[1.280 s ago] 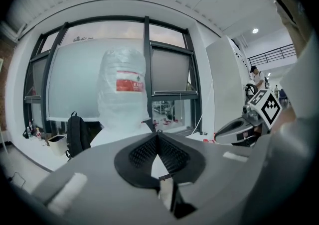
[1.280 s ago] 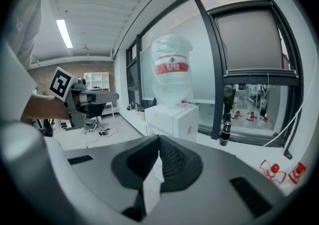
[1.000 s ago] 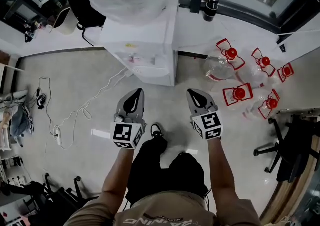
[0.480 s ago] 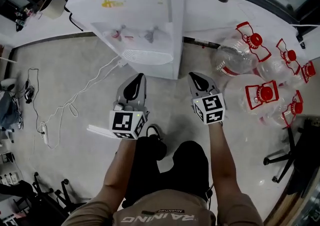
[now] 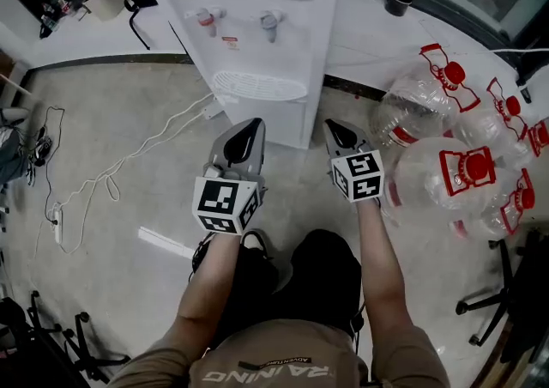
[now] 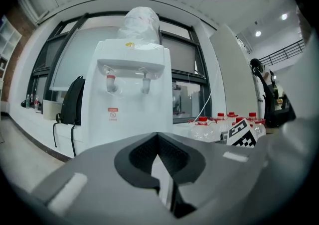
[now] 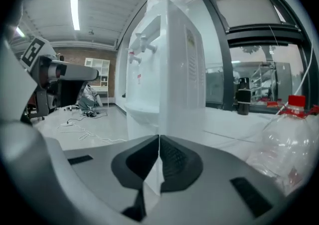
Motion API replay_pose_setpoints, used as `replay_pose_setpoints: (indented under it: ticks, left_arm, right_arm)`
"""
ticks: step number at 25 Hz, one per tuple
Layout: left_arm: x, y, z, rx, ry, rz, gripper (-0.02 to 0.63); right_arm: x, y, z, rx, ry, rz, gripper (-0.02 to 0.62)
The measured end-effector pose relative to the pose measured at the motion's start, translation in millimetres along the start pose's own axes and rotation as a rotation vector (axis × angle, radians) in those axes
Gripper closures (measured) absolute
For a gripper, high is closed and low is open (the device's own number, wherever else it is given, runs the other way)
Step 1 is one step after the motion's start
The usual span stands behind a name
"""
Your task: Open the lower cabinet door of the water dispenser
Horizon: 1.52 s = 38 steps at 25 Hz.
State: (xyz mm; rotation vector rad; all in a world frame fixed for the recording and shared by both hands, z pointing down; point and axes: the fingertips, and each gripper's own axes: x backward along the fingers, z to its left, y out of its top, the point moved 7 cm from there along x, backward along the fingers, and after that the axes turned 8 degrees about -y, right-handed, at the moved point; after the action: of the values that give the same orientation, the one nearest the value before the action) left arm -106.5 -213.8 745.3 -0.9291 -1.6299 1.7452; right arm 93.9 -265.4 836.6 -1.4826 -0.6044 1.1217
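Water dispenser (image 5: 257, 26) is seen just ahead of both grippers, w/ its lower cabinet door (image 5: 281, 120) shut, near the tips. Left gripper (image 5: 250, 129) & right gripper (image 5: 334, 129) are seen clenched, nothing grasped.

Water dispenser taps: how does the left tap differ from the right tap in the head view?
The left tap has a red top; the right tap looks grey-blue. A small red label sits below the left tap, none below the right tap. Both hang above the drip tray.
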Motion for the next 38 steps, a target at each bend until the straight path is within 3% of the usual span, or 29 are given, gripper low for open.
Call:
replay_pose_setpoints:
  ticks: [4, 9, 13, 18, 24, 31, 32, 34, 38]
  left_arm:
    - [7, -17, -12, -0.035, 0.000, 0.042, 0.604]
    - [11, -12, -15, 0.022, -0.026, 0.002, 0.604]
    - [7, -19, -15, 0.024, -0.025, 0.033, 0.604]
    - [6, -13, -11, -0.016, -0.019, 0.032, 0.604]
    - [9, -24, 3, 0.001, -0.014, 0.058, 0.604]
    - [14, -28, 6, -0.035, -0.018, 0.079, 0.604]
    - [14, -27, 6, -0.036, -0.021, 0.078, 0.604]
    - [14, -27, 4, -0.034, -0.030, 0.075, 0.604]
    - [14, -27, 2, -0.031, -0.047, 0.076, 0.604]
  right_arm:
    - [5, -8, 5, 0.010, 0.008, 0.036, 0.586]
    - [1, -9, 6, -0.004, -0.010, 0.031, 0.586]
    - [-4, -12, 9, -0.047, -0.025, 0.038, 0.586]
    - [-13, -16, 10, -0.035, -0.023, 0.051, 0.586]
    - [-32, -33, 7, -0.082, -0.053, 0.060, 0.586]
    - [-52, -37, 7, -0.044, -0.066, 0.053, 0.584]
    - [-55, -37, 7, -0.038, -0.066, 0.050, 0.577]
    - [-63, -37, 8, -0.024, -0.051, 0.063, 0.391]
    - [-80, -40, 10, 0.047, -0.030, 0.076, 0.349]
